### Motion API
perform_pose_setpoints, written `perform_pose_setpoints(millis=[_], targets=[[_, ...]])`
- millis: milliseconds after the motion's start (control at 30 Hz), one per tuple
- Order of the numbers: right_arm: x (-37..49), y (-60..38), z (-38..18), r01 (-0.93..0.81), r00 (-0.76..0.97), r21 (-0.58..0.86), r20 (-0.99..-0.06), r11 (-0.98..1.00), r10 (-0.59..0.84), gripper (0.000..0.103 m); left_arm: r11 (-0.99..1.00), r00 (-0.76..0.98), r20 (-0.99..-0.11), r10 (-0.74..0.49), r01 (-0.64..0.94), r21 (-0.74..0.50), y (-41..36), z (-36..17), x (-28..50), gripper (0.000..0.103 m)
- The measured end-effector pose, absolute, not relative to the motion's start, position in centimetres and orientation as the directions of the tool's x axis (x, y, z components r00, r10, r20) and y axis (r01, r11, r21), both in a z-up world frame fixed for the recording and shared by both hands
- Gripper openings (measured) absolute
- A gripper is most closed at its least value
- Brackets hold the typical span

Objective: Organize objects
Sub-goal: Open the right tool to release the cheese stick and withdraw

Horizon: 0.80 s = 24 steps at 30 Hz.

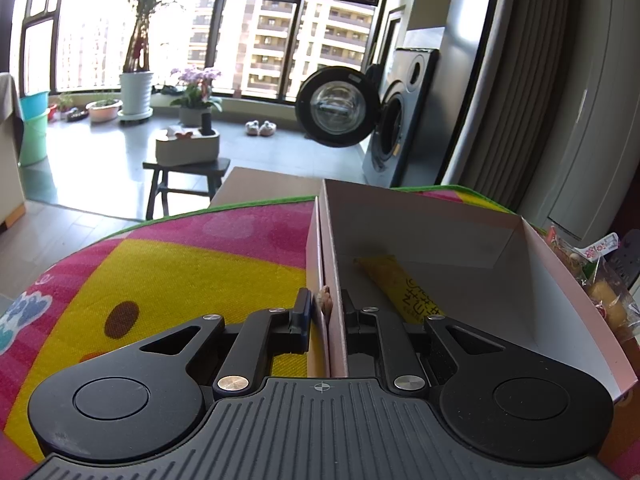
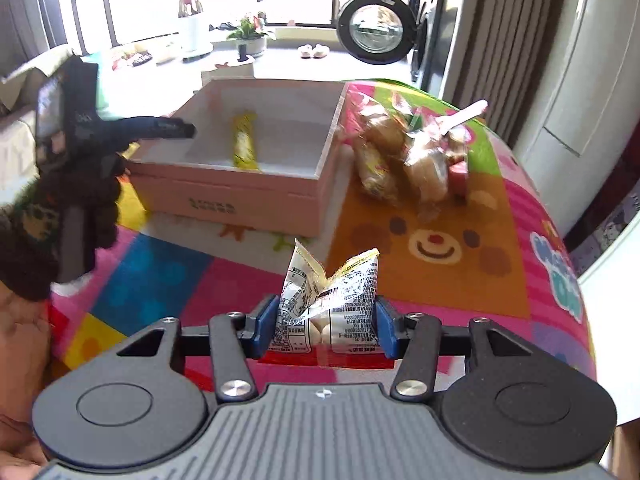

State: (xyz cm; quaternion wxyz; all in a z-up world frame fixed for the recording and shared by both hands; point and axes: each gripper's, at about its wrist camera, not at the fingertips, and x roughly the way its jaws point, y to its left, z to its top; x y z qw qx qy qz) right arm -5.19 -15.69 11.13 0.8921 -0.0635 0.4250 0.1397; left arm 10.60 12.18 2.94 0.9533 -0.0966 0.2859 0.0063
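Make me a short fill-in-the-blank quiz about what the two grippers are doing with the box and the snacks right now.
1. The right gripper is shut on a ____ packet.
2. The left gripper clamps the ____ of the pink box.
3. Inside the box lies one ____ packet.
4. The pile of wrapped snacks sits on the mat, ____ the box.

Missing words: white; wall; yellow; outside

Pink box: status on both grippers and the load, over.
Left gripper shut on pink box wall. Right gripper shut on snack packet. Yellow packet already inside. Path clear.
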Motion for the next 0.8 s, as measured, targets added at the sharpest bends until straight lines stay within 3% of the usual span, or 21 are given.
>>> perform_pose_setpoints(millis=[133, 600, 800], targets=[[-3.4, -14.0, 12.8, -0.328, 0.604, 0.062, -0.754, 0.943, 0.259, 0.05, 0.981, 0.836, -0.546, -0.044, -0.067, -0.181, 12.2, 2.9, 10.6, 0.015], [4.2, -2.4, 12.3, -0.419, 0.705, -0.136, -0.671, 0.897, 0.228, 0.05, 0.978, 0.834, -0.549, -0.056, -0.064, -0.197, 12.3, 2.7, 10.5, 0.016], [6.1, -1.2, 11.5, -0.406, 0.703, -0.139, -0.679, 0.903, 0.212, 0.05, 0.969, 0.819, -0.569, -0.074, -0.074, -0.234, 12.8, 2.3, 11.0, 0.016]])
